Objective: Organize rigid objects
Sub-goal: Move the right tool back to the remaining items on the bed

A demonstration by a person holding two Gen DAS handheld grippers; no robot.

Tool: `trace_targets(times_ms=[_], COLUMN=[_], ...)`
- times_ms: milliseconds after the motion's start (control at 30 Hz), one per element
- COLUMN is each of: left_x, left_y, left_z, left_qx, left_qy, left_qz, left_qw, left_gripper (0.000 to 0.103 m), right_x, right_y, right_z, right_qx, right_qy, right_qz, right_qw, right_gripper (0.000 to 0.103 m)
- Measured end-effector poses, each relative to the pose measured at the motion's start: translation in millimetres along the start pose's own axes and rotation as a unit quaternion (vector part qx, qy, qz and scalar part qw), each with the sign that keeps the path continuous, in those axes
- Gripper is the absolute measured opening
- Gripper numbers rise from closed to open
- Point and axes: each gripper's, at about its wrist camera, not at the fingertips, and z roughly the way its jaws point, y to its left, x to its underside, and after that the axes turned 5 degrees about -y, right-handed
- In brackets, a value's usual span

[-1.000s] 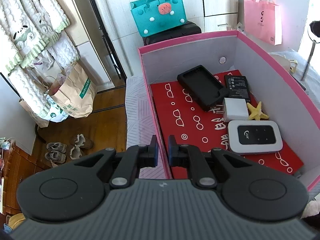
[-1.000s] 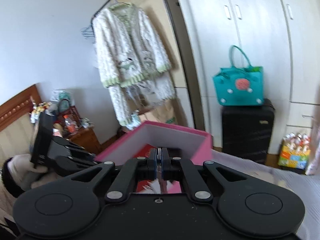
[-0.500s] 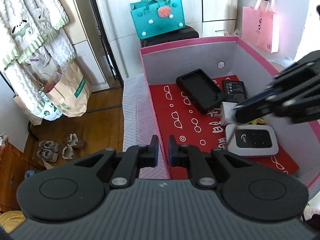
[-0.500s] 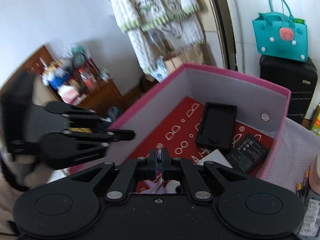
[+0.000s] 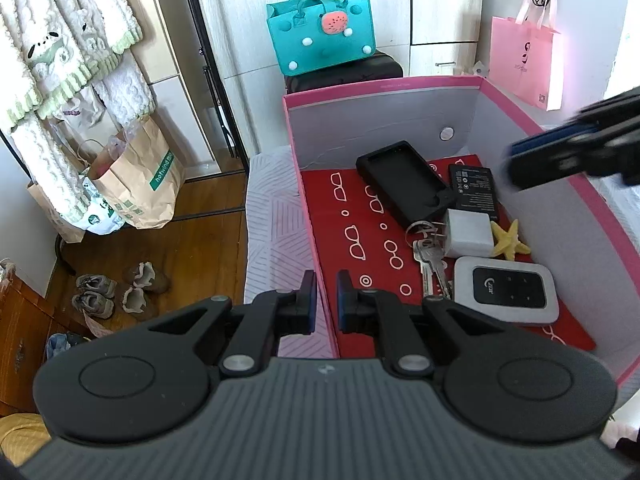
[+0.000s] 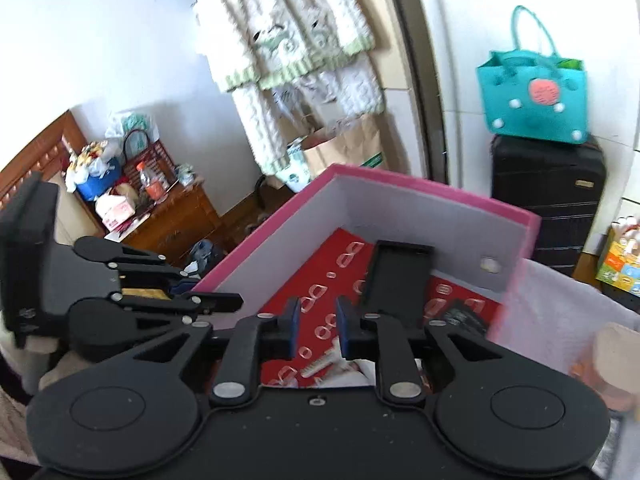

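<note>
A pink box point(image 5: 384, 86) with a red floor holds a black case point(image 5: 404, 184), a black battery point(image 5: 474, 192), a white charger point(image 5: 468, 232), a yellow starfish point(image 5: 510, 240), a white pocket router point(image 5: 506, 292) and a bunch of keys point(image 5: 430, 260). My left gripper point(image 5: 322, 300) is slightly open and empty, its fingers astride the box's near left wall. My right gripper point(image 6: 316, 330) is open and empty above the box point(image 6: 420, 192); it shows blurred at the right of the left wrist view point(image 5: 576, 152). The keys point(image 6: 320, 362) lie below it.
The box sits on a bed with a pale patterned cover point(image 5: 272, 224). A teal bag point(image 5: 322, 36) on a black suitcase point(image 6: 548, 196) stands behind, a pink bag point(image 5: 524, 60) hangs at right. Paper bags point(image 5: 140, 176) and shoes point(image 5: 116, 288) are on the wooden floor at left.
My right gripper has opened and let go of the keys, which now lie in the box beside the charger. It has pulled back up and to the right. The left gripper stayed put.
</note>
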Motion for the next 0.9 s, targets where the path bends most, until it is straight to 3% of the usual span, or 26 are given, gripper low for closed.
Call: trace_targets(times_ms=[400, 667, 900], left_x=[-3.4, -6.4, -13.3], left_y=[0.7, 0.1, 1.5], left_z=[2.2, 3.8, 6.4], left_qx=[-0.003, -0.011, -0.009], left_qy=[0.01, 0.016, 0.04], left_qz=[-0.014, -0.032, -0.045], left_qw=[0.9998, 0.9993, 0.9982], left_gripper=[0.009, 0.009, 0.012], right_x=[44.5, 114.8, 148.5], right_y=[-47.2, -90.2, -99.6], right_z=[-101.9, -104.7, -79.5], right_qx=[0.07, 0.135, 0.162], right_qy=[-0.035, -0.004, 0.009], right_qz=[0.048, 0.097, 0.065], right_qw=[0.996, 0.986, 0.985], right_gripper=[0.035, 0.036, 0.04])
